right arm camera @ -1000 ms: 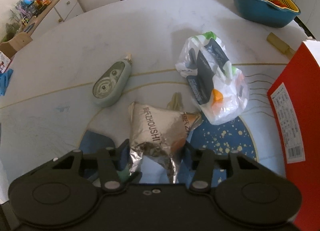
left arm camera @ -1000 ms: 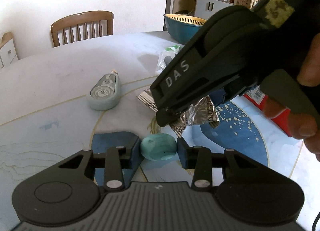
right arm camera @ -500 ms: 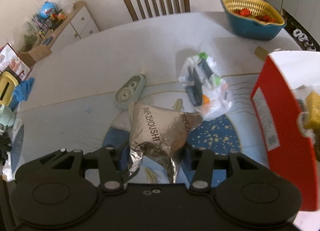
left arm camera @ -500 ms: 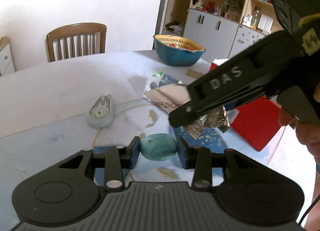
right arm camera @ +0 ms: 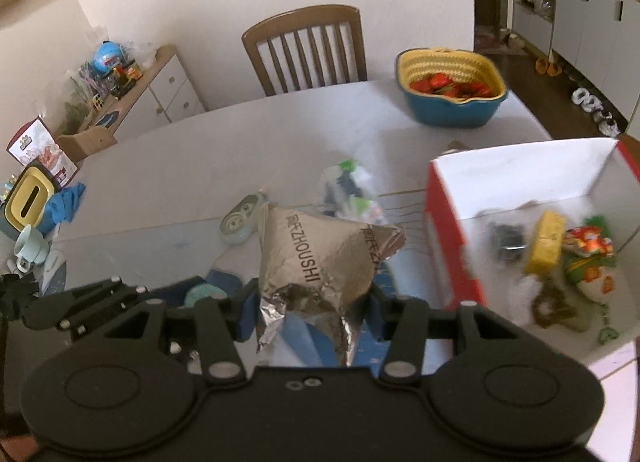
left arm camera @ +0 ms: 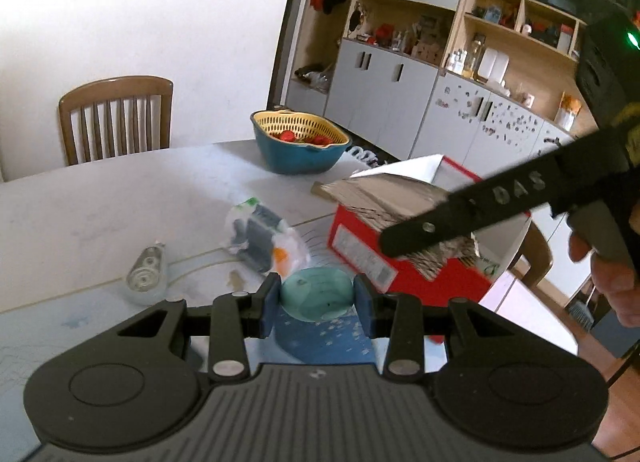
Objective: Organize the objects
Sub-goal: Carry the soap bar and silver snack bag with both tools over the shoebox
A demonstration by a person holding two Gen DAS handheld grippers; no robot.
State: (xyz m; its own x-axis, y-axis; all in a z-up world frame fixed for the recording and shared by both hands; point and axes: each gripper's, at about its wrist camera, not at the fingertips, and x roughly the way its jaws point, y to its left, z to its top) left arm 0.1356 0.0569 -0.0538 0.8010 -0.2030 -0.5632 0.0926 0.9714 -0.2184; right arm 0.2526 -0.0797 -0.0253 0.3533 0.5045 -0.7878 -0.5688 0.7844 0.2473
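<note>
So both grippers are loaded and up off the table (right arm camera: 168,165) right now. The left gripper (left arm camera: 316,298) is clamped on a small teal egg (left arm camera: 316,294), blue pads tight against both sides. The right gripper (right arm camera: 312,308) is pinched on a crinkly foil pouch (right arm camera: 324,258), which sticks up between its pads.

Looks like the carry step to me: each thing lifted, heading for the red box (right arm camera: 452,258) on the right, which is open and already has a yellow block, a green packet and some other bits inside. From the left view the pouch hangs about over the box's near edge.

Next move, I'd guess: get the pouch past the wall and over the opening, then let go, and bring the egg in after without the two grippers bumping. A tape dispenser (left arm camera: 146,278) and a plastic bag (left arm camera: 268,242) sit on the table, left of the box.
</note>
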